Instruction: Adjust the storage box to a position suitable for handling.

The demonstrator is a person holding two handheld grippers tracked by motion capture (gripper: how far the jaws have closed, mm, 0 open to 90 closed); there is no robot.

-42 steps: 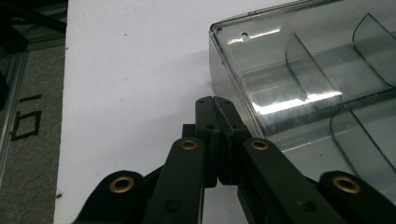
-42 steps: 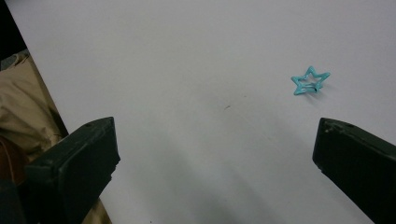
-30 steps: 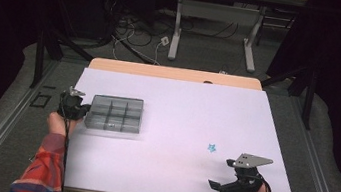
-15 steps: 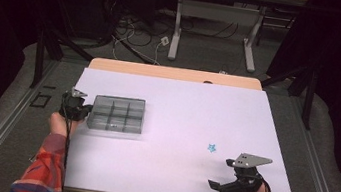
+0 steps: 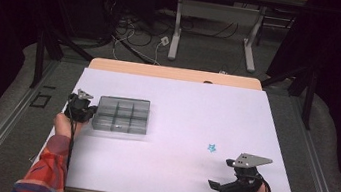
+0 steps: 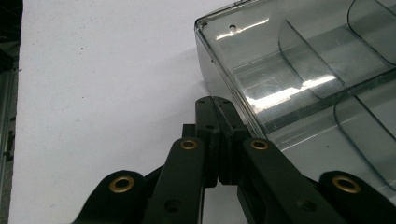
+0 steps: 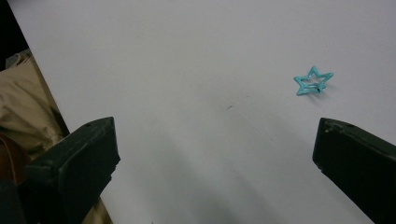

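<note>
A clear plastic compartment box (image 5: pixel 121 115) lies at the left of the white table (image 5: pixel 182 107). My left gripper (image 5: pixel 87 108) sits against its left end. In the left gripper view the jaws are pressed together, the left gripper (image 6: pixel 215 101) shut beside the box's side wall (image 6: pixel 219 70) with nothing seen between them. A small turquoise star (image 5: pixel 211 148) lies on the table at the right. My right gripper (image 5: pixel 221 174) is near the front edge, below the star, with its jaws wide apart. In the right gripper view the star (image 7: pixel 313 80) lies ahead of the open right gripper (image 7: pixel 217 127), toward its right jaw.
The box's dividers (image 6: pixel 308 60) form several compartments, which look bare here. A wooden strip (image 5: pixel 176 73) borders the table's far edge. Beyond it stand desk legs and cables on the floor (image 5: pixel 167 35). The person's trouser leg (image 7: pixel 23 107) shows past the table's front edge.
</note>
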